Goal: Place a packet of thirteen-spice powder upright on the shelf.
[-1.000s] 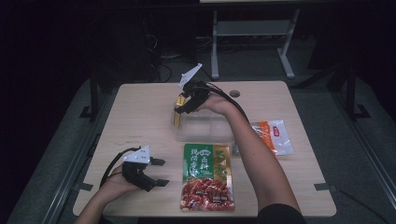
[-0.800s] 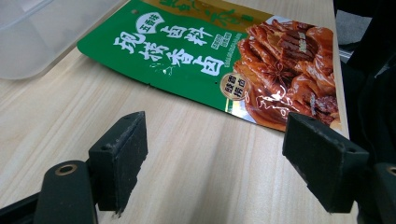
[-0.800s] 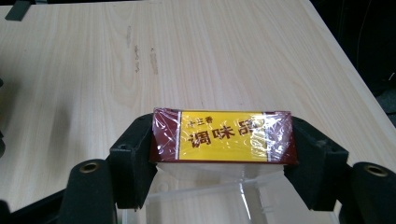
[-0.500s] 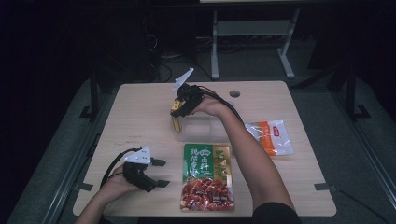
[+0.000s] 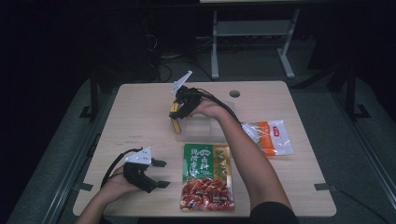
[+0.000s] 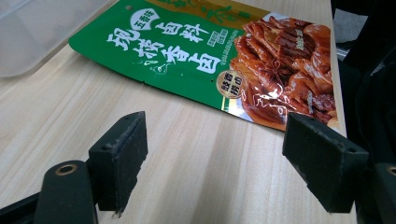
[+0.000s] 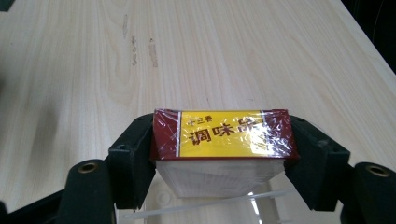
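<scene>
Yellow-and-maroon seasoning box [image 7: 223,140], film-wrapped: clamped end to end between the jaws of the right gripper [image 5: 176,122], held above the pale wooden table [image 5: 140,116], with the rim of a clear plastic container [image 7: 210,205] directly beneath it. Left gripper [image 6: 215,163]: jaws spread wide, nothing between them, resting low over the table. Green marinade-spice pouch [image 6: 205,56]: flat on the table just ahead of the left gripper. Orange-and-white packet [image 5: 271,136]: well off to the side of the right forearm.
</scene>
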Available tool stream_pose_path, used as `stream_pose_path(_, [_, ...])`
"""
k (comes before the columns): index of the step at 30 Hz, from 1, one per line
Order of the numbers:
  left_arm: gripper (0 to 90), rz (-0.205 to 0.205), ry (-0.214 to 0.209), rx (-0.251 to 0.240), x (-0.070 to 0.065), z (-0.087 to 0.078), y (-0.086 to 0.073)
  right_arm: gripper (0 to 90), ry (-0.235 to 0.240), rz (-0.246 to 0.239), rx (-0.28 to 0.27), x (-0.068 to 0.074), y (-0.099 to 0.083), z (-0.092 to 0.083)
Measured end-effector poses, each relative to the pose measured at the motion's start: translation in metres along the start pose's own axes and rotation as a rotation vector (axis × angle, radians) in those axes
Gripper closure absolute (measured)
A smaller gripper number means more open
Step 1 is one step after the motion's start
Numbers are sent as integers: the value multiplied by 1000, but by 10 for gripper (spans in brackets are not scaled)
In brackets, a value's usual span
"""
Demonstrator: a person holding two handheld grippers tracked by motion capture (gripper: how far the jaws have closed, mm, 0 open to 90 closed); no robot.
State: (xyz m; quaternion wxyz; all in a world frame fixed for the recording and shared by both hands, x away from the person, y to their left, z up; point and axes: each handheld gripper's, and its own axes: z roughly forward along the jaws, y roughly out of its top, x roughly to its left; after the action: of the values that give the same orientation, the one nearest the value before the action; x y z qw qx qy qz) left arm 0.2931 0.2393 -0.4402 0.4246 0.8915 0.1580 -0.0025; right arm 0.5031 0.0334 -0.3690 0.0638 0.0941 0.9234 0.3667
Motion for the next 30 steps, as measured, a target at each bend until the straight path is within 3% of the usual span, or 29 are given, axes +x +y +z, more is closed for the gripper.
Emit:
stream_pose_path(7, [218, 1, -4, 7, 0, 0, 0, 221, -9, 31, -7, -2, -1, 0])
stream_pose_path(17, [208, -21, 19, 0, 2, -2, -1, 142, -36, 53, -45, 1, -2, -23])
stream_pose_path(19, [208, -14, 26, 7, 3, -2, -2, 142, -43, 61, -58, 3, -4, -30])
stream_pose_path(25, [208, -46, 45, 1, 4, -3, -2, 141, -51, 53, -50, 12, -15, -47])
stream_pose_path(30, [209, -36, 58, 21, 5, -3, -3, 141, -55, 86, -46, 21, -28, -58])
